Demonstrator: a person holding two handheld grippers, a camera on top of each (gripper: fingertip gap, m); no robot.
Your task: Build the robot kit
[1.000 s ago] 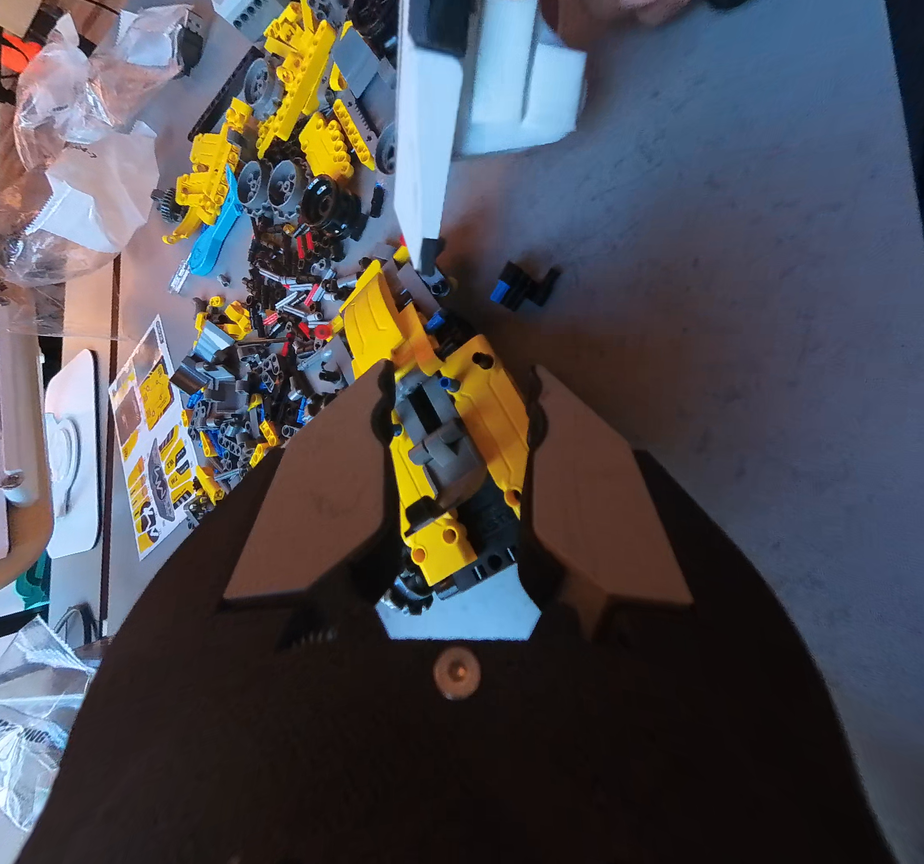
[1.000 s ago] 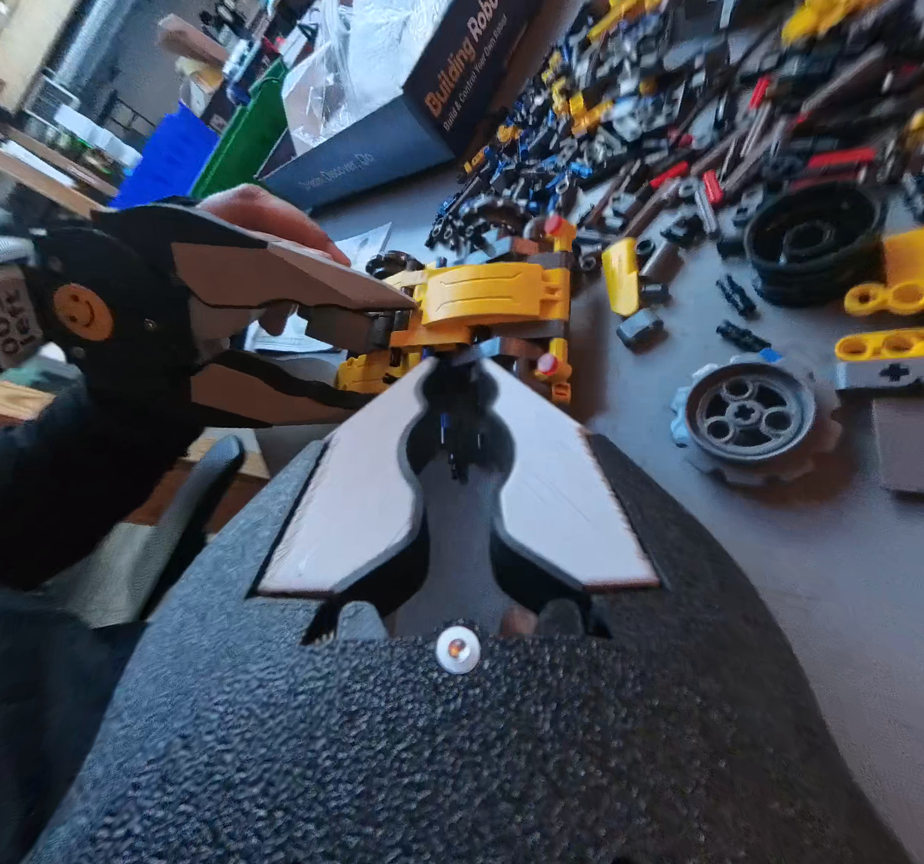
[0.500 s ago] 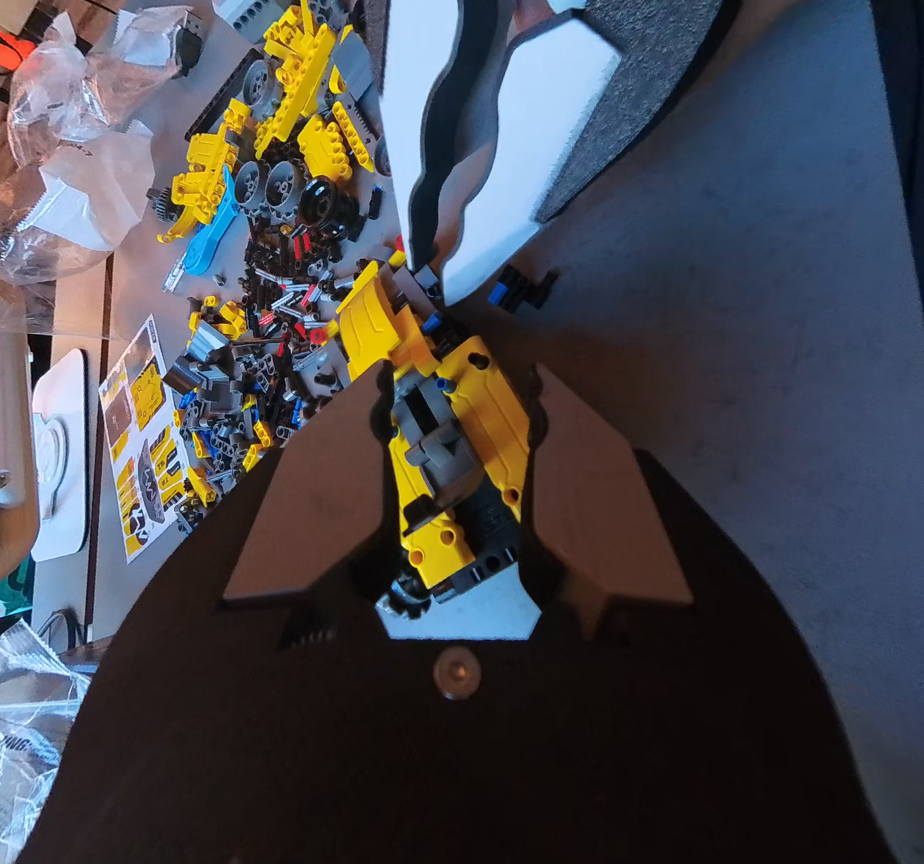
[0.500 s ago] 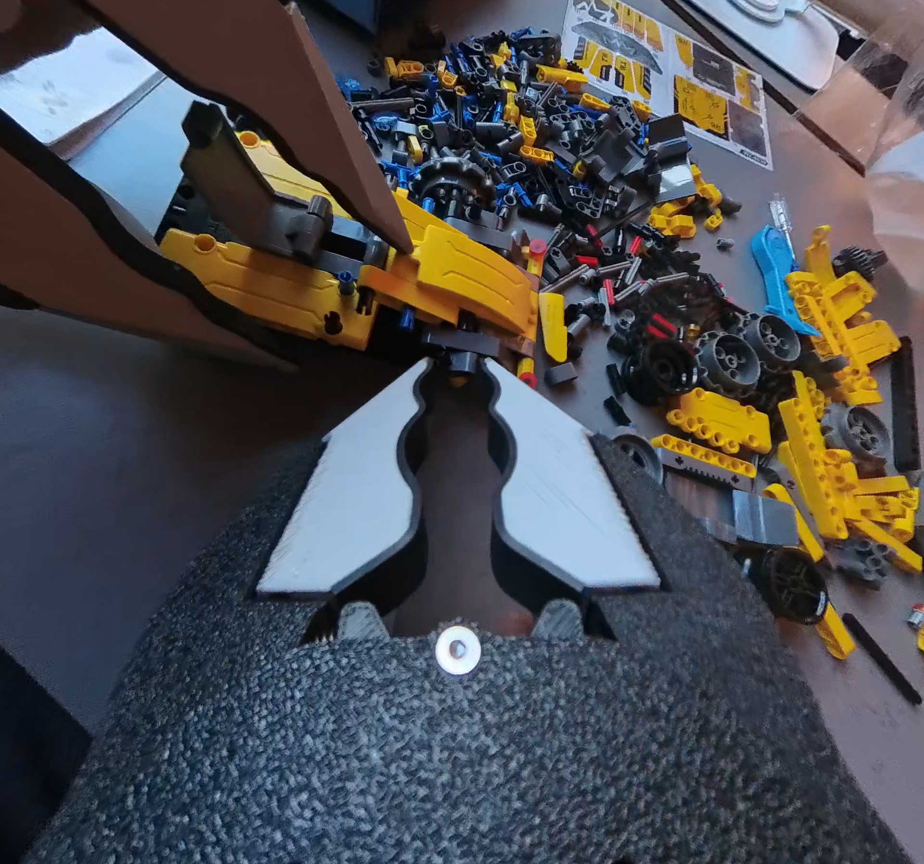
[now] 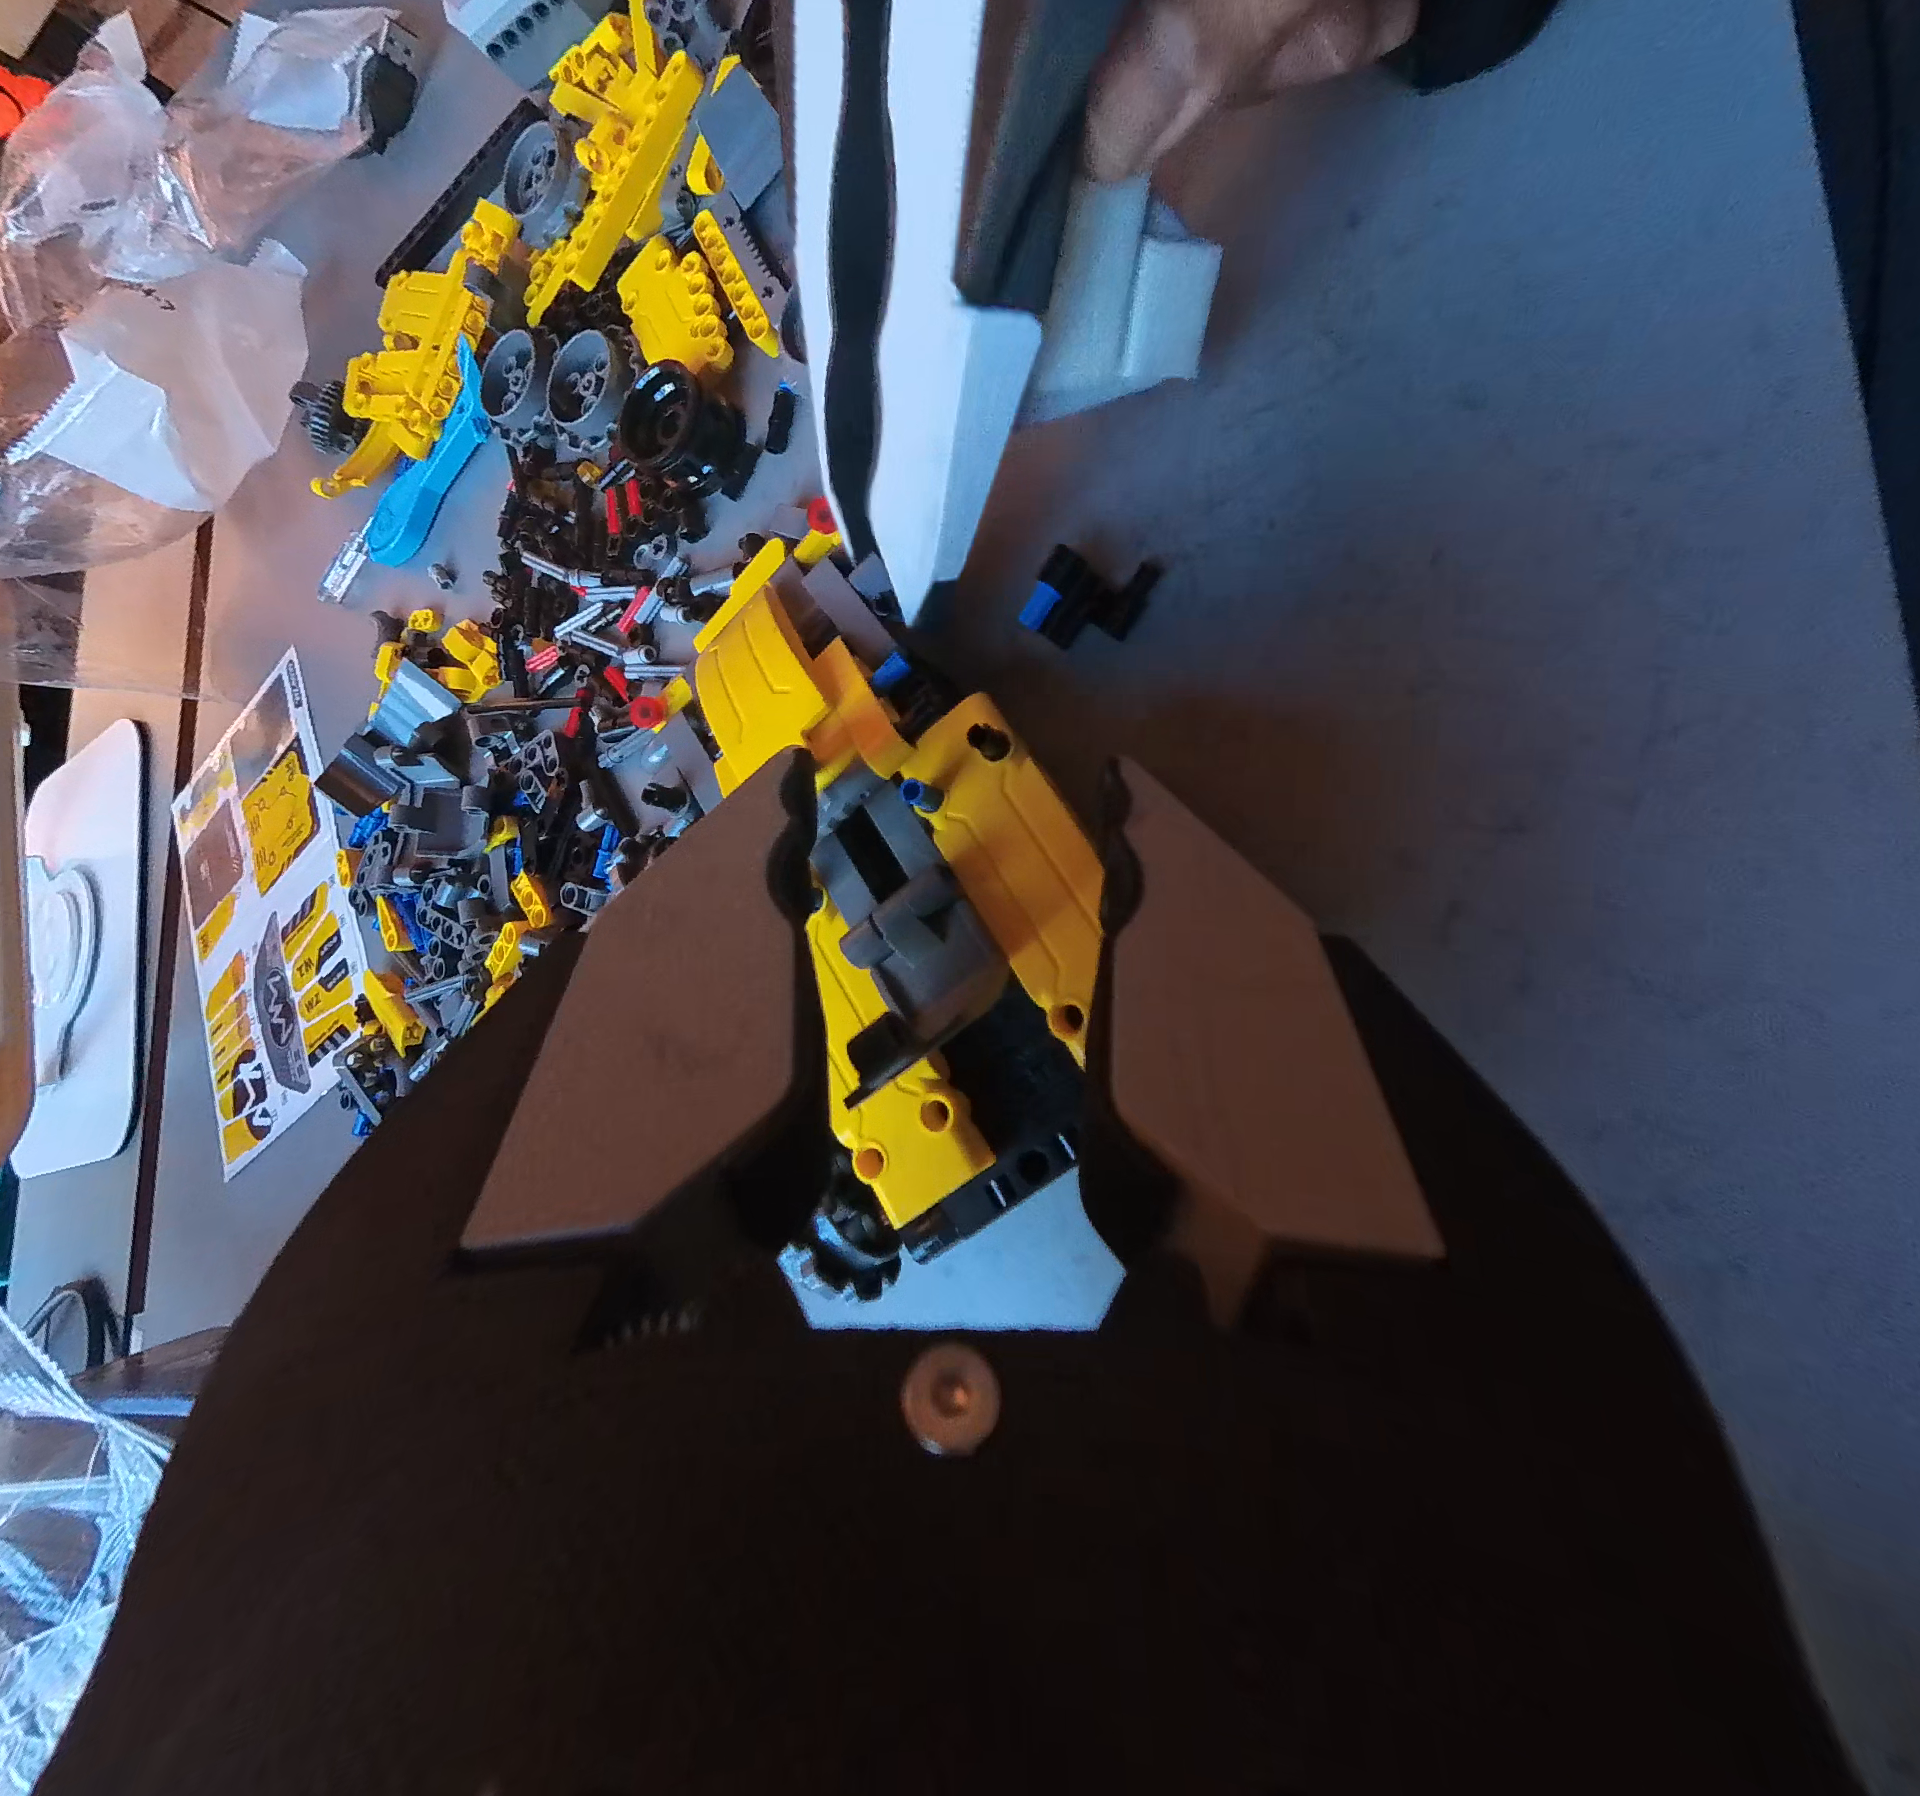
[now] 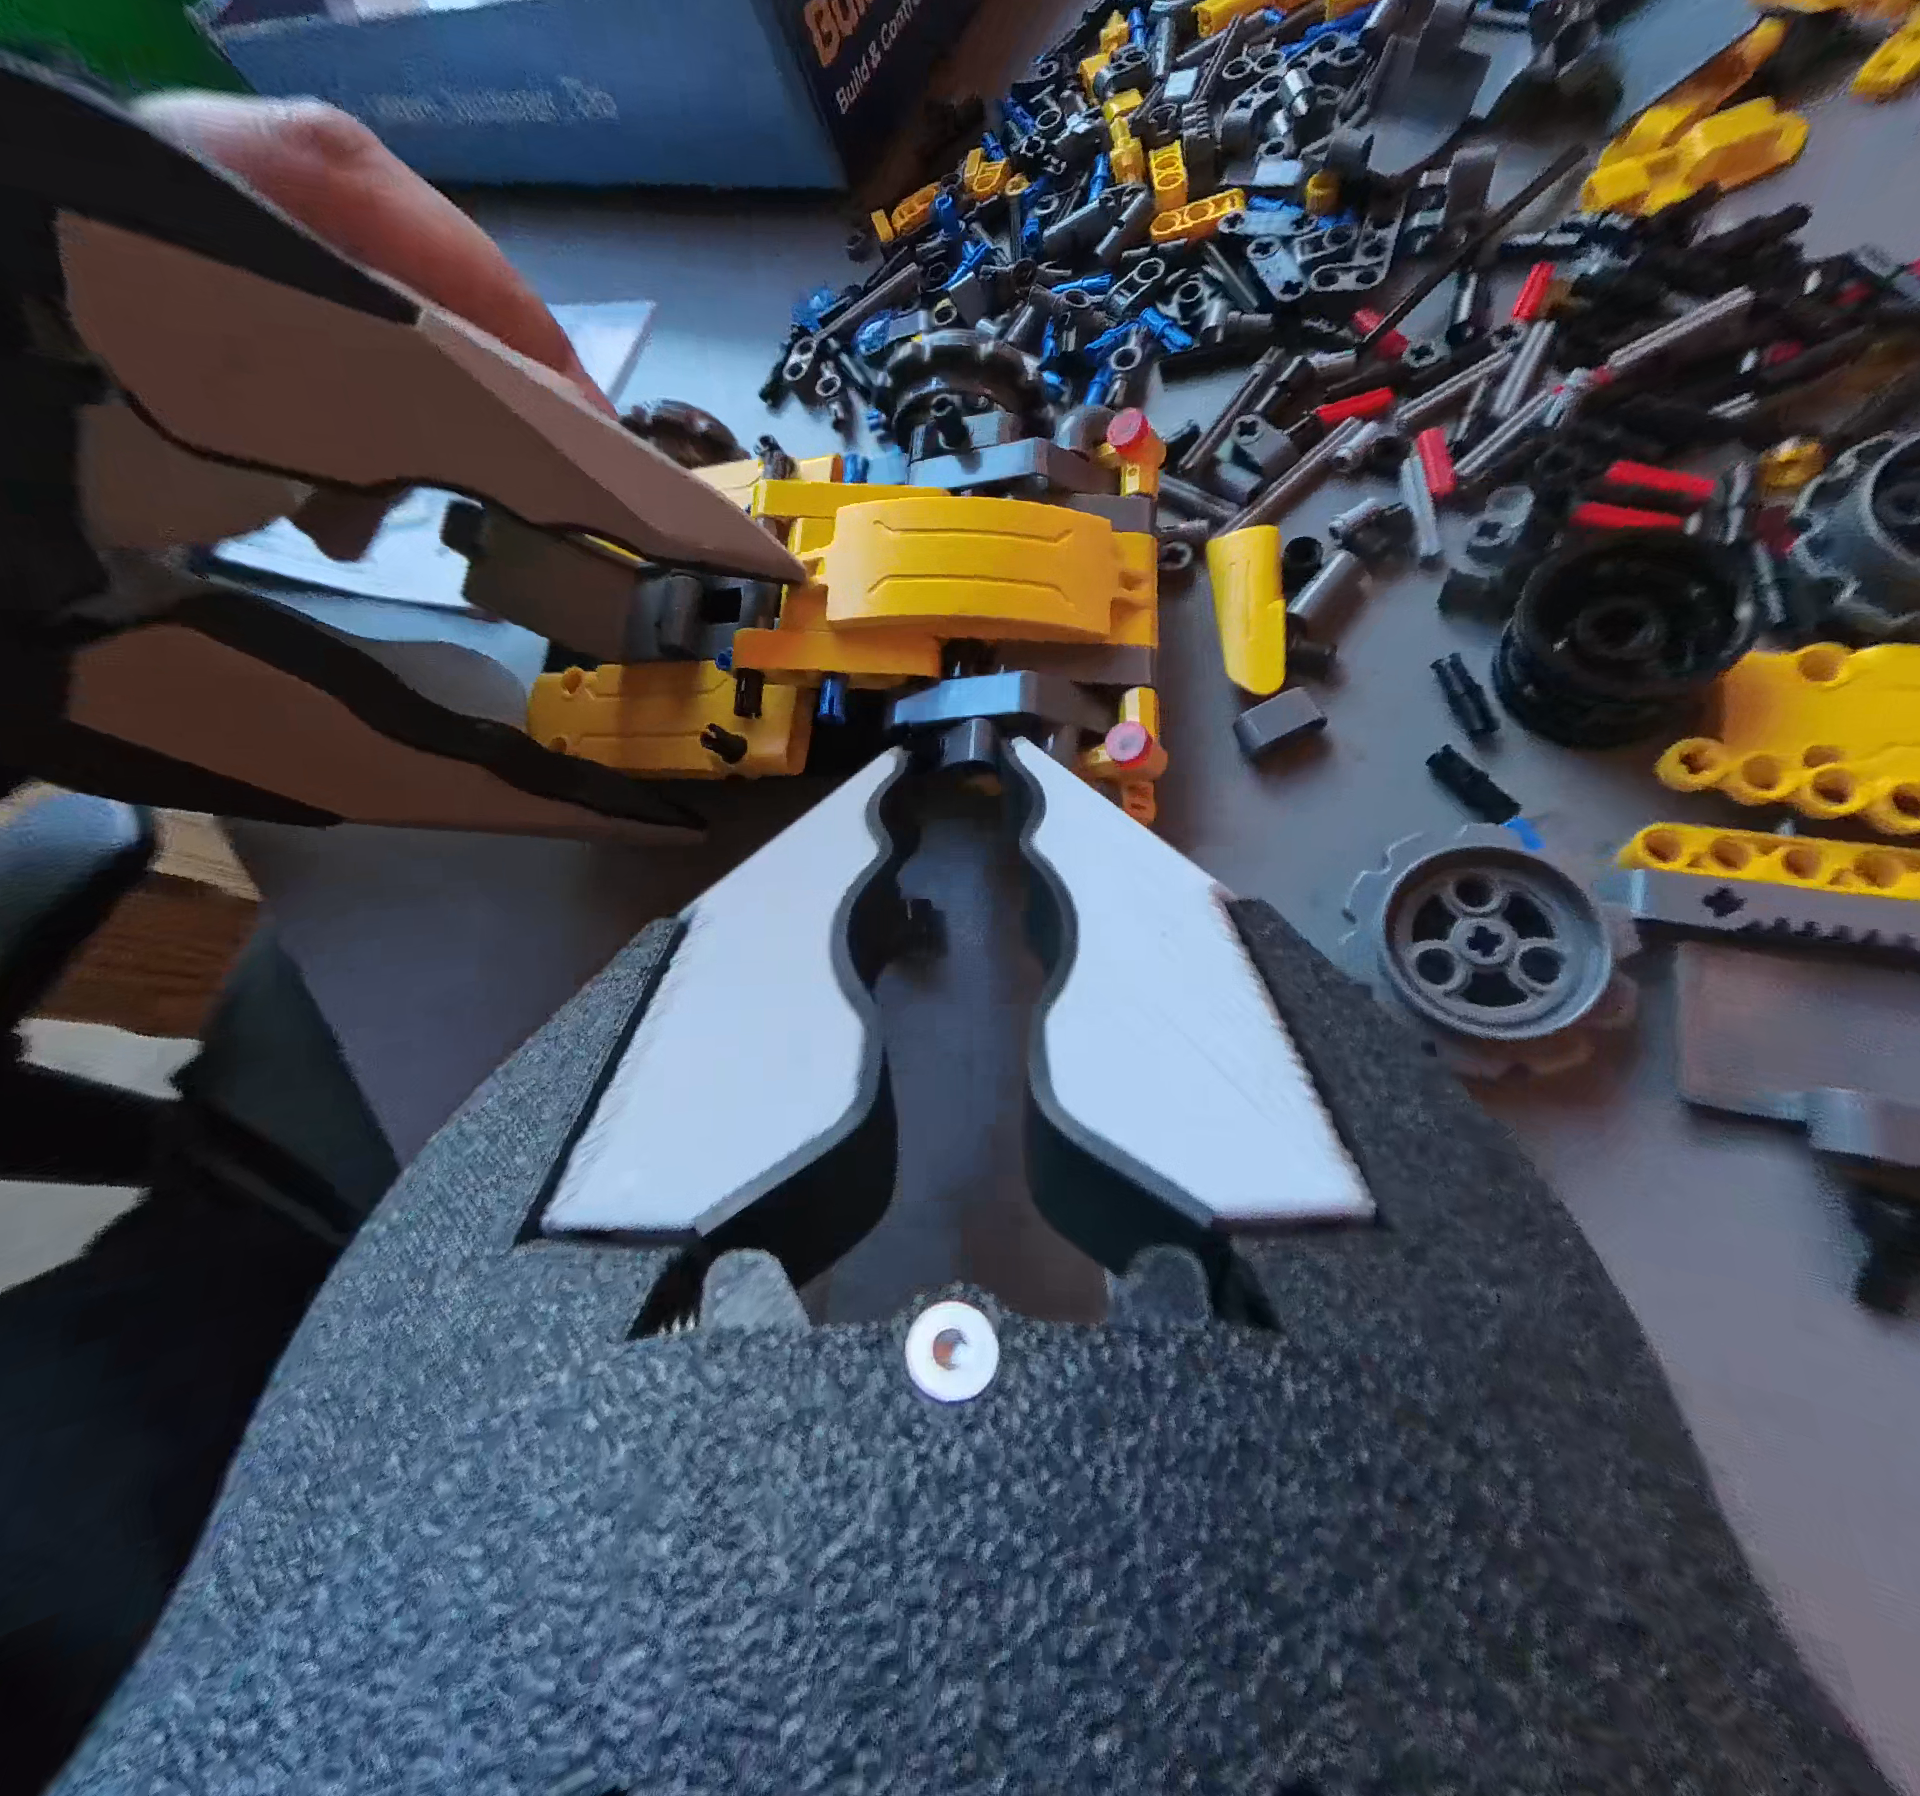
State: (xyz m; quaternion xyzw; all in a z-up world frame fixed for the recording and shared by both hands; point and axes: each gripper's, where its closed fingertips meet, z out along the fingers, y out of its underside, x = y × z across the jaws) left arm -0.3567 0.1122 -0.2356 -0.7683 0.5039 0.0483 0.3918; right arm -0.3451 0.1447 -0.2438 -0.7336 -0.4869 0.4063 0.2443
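Two handheld grippers meet over one partly built yellow-and-grey brick model (image 6: 966, 593) on a grey table (image 5: 1507, 603): the left gripper (image 5: 951, 790) and the right gripper (image 6: 961, 759). One loose heap of small bricks and pins (image 5: 540, 790), too many to count, spreads toward the table's far edge. Among it lie two grey wheel hubs side by side (image 5: 551, 380), one black tyre (image 5: 675, 416) and one blue brick-separator tool (image 5: 416, 510). One sticker sheet (image 5: 265, 915) lies near the edge, one dark kit box (image 6: 582, 32) stands at the table's far side, and one small black-and-blue piece (image 5: 1086, 593) sits apart from the heap
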